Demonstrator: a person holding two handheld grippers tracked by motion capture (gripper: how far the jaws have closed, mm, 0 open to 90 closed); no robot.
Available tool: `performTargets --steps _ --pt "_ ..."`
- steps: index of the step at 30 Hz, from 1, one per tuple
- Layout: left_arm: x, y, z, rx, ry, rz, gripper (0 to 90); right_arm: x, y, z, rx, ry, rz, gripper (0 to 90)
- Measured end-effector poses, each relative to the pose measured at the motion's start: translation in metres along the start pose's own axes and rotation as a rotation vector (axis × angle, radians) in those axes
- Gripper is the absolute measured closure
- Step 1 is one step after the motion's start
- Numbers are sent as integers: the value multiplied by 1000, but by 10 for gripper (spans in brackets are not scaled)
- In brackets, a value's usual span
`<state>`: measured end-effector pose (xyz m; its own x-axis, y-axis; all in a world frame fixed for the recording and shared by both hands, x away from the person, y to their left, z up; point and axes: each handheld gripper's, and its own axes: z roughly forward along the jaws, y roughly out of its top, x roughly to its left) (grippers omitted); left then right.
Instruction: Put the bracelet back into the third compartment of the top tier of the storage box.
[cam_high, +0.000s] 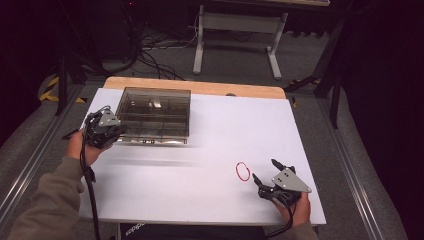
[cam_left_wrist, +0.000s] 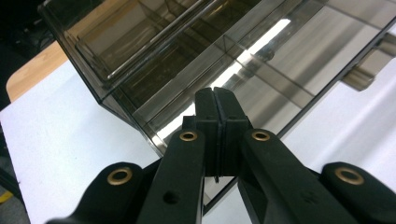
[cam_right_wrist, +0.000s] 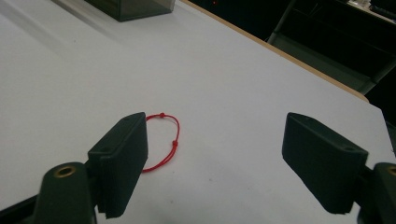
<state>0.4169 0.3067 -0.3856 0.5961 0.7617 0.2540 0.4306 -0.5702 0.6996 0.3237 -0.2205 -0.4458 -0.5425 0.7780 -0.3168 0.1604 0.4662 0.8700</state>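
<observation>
- The left hand-held gripper (cam_high: 118, 133) sits at the near left corner of a smoked clear plastic box (cam_high: 154, 111), which stands toward the far left of the white worktop (cam_high: 210, 130).
- In the left gripper view its jaws are pressed together, pad against pad, with the tips over the box's near edge. Whether a thin part of the box is pinched between them I cannot tell.
- The box (cam_left_wrist: 224, 51) is shallow, with inner dividers that split it into compartments, and a glossy top that reflects the light.
- The right hand-held gripper (cam_high: 263, 171) rests near the near right corner of the worktop, held from below by the person's right hand (cam_high: 300, 210). Its jaws stand wide apart with nothing between them.
- A red string loop (cam_high: 242, 171) with small knots or beads lies flat on the worktop, just beyond and to the left of the right hand-held gripper's tips, well apart from the box.
- In the right gripper view the red string loop (cam_right_wrist: 168, 140) is partly hidden behind the left-hand jaw and lies outside the gap between the two jaws.
- A bare wooden strip (cam_high: 200, 87) of the worktop shows along the far edge, behind the box.
</observation>
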Motion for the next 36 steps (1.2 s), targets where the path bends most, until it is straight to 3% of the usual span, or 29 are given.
performTargets --steps 11,16,20,22,23,25,28,36 --pt "-11 5 -10 -72 8 16 845 0 0 0 0 0 -2 236" --pt "-16 4 -16 -162 36 49 830 0 0 0 -1 0 -2 236" --pt "-20 2 -19 -233 54 45 789 0 0 0 0 0 -3 235" --pt "-20 2 -19 -244 58 45 744 0 0 0 0 1 -3 235" --pt "-19 2 -20 -276 46 35 716 0 0 0 0 1 -3 235" --pt "-23 2 -21 -284 69 39 681 0 0 0 0 2 -1 239" --pt "-26 1 -19 -282 57 49 614 0 0 0 6 11 -2 257" --pt "-35 -10 -18 -337 90 8 312 -1 -1 1 6 24 15 258"
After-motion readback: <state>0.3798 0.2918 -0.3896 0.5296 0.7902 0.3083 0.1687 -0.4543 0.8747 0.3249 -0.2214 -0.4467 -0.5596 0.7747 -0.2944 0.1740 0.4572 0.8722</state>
